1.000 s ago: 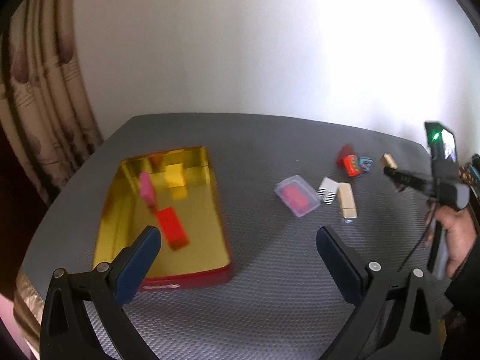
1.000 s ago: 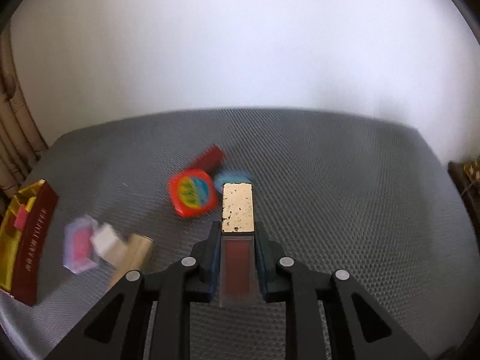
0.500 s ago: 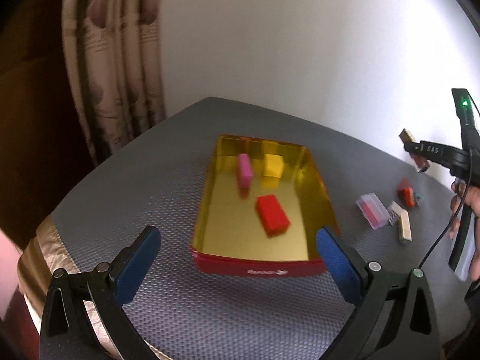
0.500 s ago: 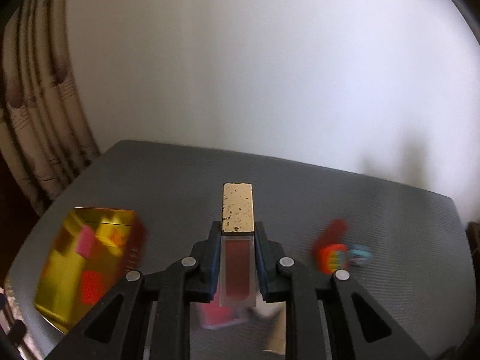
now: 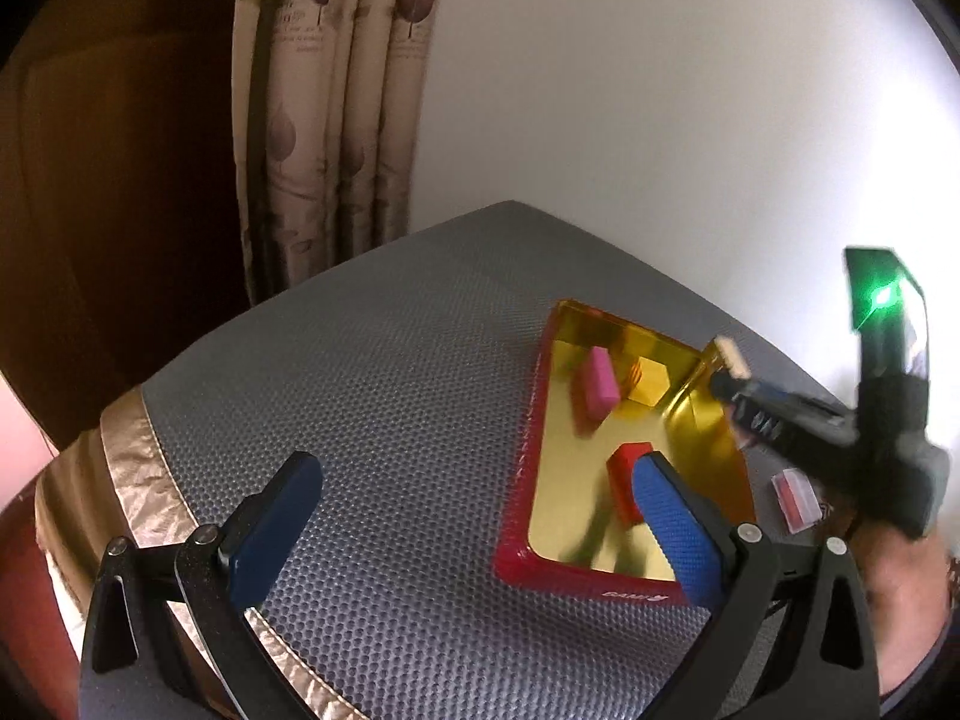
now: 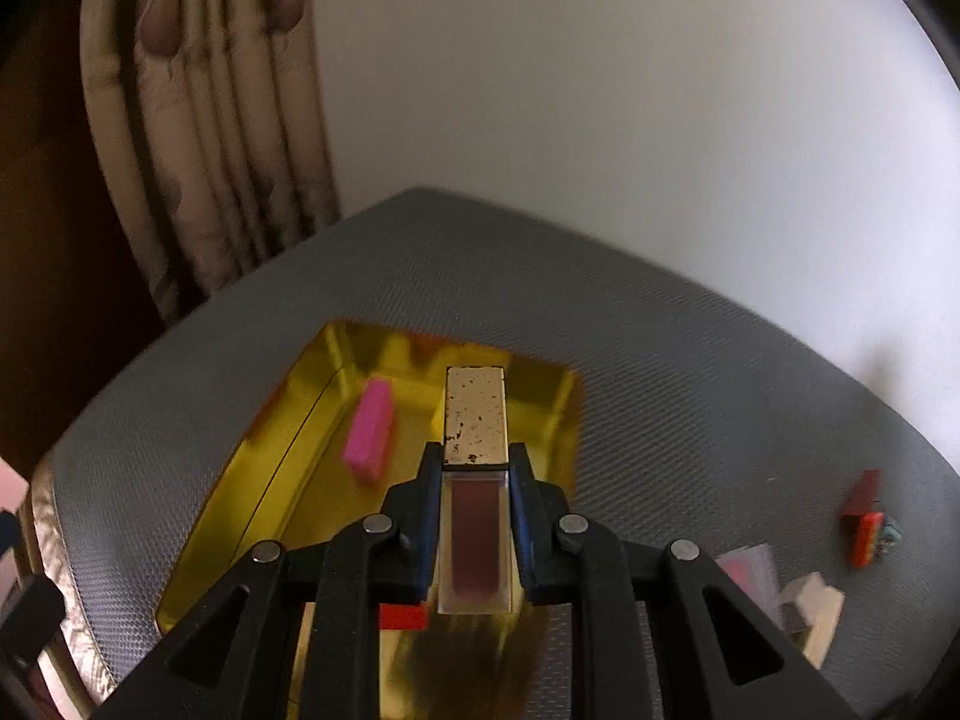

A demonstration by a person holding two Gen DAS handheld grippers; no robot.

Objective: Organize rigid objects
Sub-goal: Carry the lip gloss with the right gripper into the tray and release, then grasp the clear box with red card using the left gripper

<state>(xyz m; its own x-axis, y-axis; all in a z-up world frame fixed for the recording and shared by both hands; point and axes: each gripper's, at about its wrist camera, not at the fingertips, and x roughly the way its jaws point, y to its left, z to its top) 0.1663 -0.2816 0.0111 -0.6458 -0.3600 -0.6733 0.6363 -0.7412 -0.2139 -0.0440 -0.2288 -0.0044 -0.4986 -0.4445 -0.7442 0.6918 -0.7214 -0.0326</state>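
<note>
Gold interior, red outer wall: the tray [image 6: 300,420] lies on the grey dimpled desk [image 6: 690,372], near the desk's curtain-side corner.
Tray contents: a pink block [image 6: 369,427] toward the far end, a yellow block [image 5: 648,382] beside it by the far wall, and a red block [image 5: 624,471] nearer the front; all three lie on the gold floor, apart from one another.
Right gripper [image 6: 474,468]: fingers clamped on a slim lip-gloss tube [image 6: 474,534], clear body with dark red fill, gold cap [image 6: 475,414] projecting forward past the fingertips.
Tube position: held in the air above the tray, cap end over the tray's far right part in the right wrist view; the left wrist view shows the cap at the tray's far right corner, clear of the blocks.
Left gripper [image 5: 468,516]: fingers [image 5: 273,525] wide apart, nothing between them; it hovers over the desk at the tray's near left corner, the right-side finger overlapping the tray front in its own view.
Remaining items on desk: a clear case with pink contents [image 6: 747,570], a white block [image 6: 810,606] and a cluster of small red, orange and blue pieces [image 6: 867,519] lie to the right of the tray, well apart from it.
Person: a hand [image 5: 900,588] grips the right gripper's handle at the right edge of the left wrist view.
Background: patterned curtain [image 5: 336,108], pale wall.
</note>
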